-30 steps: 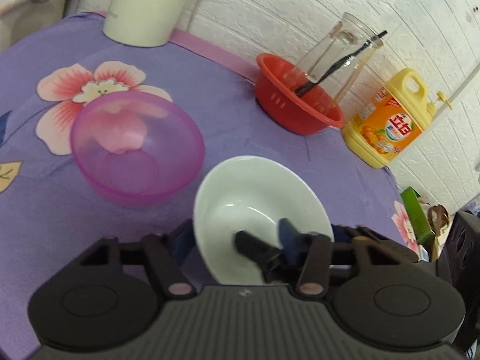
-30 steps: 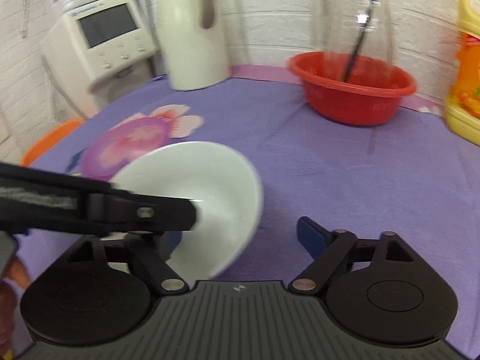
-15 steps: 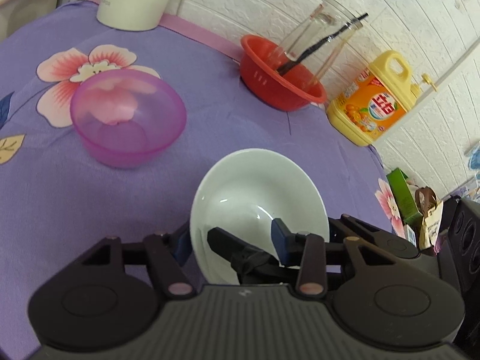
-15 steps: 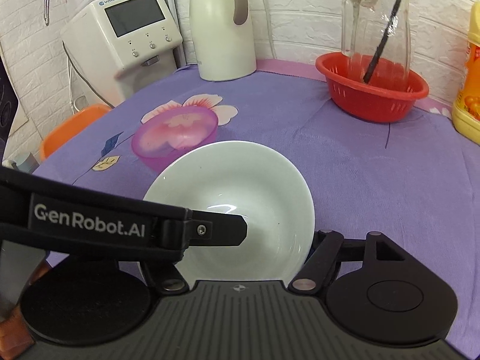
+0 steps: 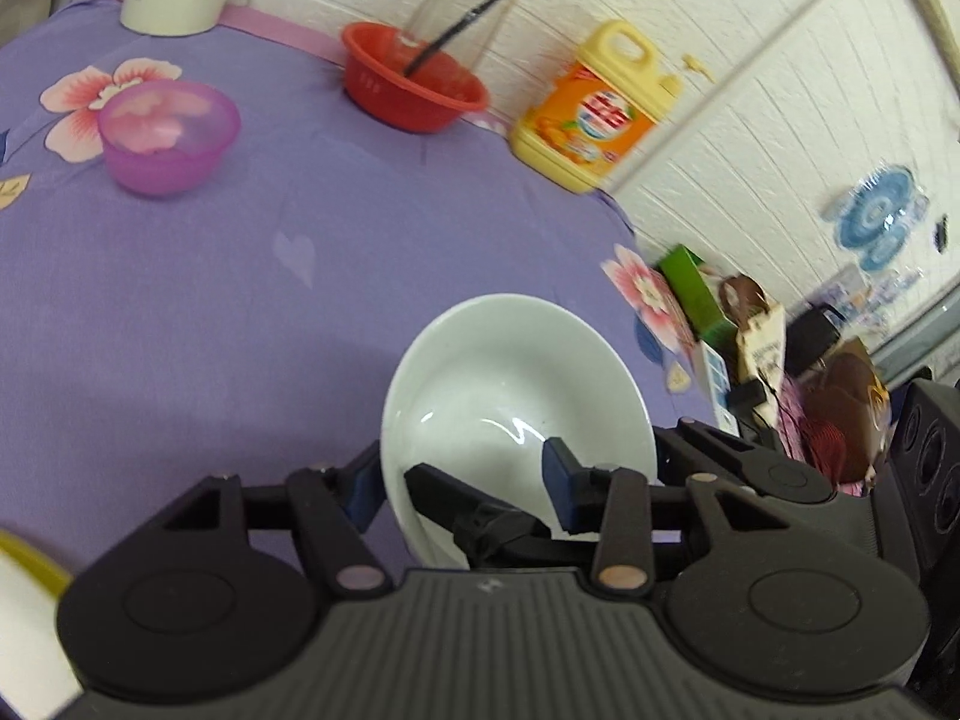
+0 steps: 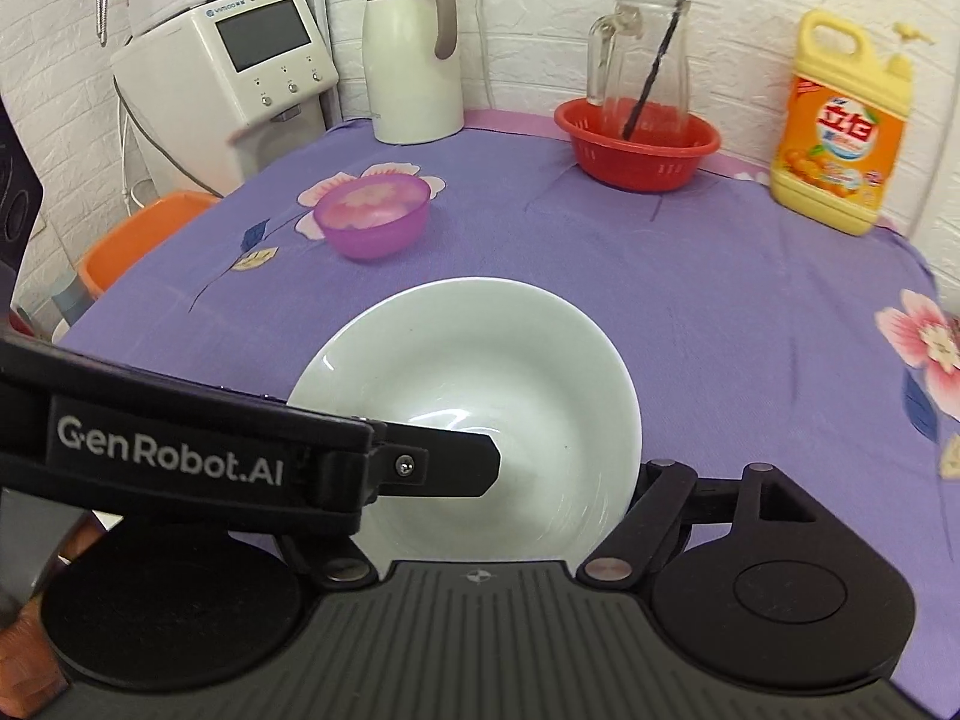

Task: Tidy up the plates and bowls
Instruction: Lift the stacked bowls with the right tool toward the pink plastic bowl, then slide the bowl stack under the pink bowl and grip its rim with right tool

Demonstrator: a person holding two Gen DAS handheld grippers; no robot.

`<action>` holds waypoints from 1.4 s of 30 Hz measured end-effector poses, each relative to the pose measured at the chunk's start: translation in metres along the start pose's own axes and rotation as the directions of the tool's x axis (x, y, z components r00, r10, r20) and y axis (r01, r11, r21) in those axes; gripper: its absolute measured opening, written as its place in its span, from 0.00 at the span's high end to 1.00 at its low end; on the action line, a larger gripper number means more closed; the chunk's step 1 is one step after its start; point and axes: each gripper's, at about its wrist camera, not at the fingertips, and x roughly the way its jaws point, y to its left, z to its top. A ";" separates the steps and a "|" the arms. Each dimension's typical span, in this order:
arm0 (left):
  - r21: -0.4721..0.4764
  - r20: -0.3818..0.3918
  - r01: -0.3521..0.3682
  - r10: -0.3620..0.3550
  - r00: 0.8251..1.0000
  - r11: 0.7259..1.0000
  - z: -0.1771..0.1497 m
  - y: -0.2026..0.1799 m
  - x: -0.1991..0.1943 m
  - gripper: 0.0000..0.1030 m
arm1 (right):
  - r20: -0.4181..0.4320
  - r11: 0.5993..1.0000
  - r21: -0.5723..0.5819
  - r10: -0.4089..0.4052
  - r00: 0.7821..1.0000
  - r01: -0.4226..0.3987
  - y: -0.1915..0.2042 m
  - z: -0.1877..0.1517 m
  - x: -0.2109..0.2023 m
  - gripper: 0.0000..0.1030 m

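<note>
A white bowl [image 5: 516,372] [image 6: 480,354] hangs tilted above the purple tablecloth, near its front. My left gripper [image 5: 462,462] is shut on the bowl's left wall, one pad outside and one inside. In the right wrist view its long black finger [image 6: 456,462] reaches into the bowl. My right gripper [image 6: 474,492] stands wide open around the bowl. Its right finger [image 6: 651,474] sits at the outer wall, and its left finger [image 5: 462,504] lies inside the bowl. A translucent purple bowl [image 5: 168,138] [image 6: 372,216] stands upright farther back on the left.
Along the back wall stand a red basket [image 6: 636,144] holding a glass pitcher, a yellow detergent bottle [image 6: 840,126] and a white kettle [image 6: 414,54]. A water dispenser [image 6: 228,60] and an orange stool [image 6: 138,234] are left of the table. Clutter [image 5: 750,348] lies past its right edge.
Both grippers have drawn back from the purple bowl toward the table's front, carrying the white bowl up with them. The right gripper's jaws have spread wider.
</note>
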 end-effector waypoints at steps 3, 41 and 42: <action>0.013 -0.029 0.016 -0.016 0.999 1.000 -0.028 -0.006 -0.011 0.59 | -0.008 1.000 0.006 -0.026 1.000 0.026 0.009 -0.024 -0.020 0.00; 0.094 0.128 -0.115 0.102 0.986 0.989 -0.017 0.051 -0.077 0.29 | 0.093 0.981 0.185 -0.070 0.993 0.052 0.001 -0.055 -0.051 0.00; 0.081 0.133 -0.124 0.113 0.985 0.989 -0.013 0.059 -0.079 0.29 | 0.088 0.984 0.173 -0.065 0.994 0.049 0.004 -0.050 -0.047 0.00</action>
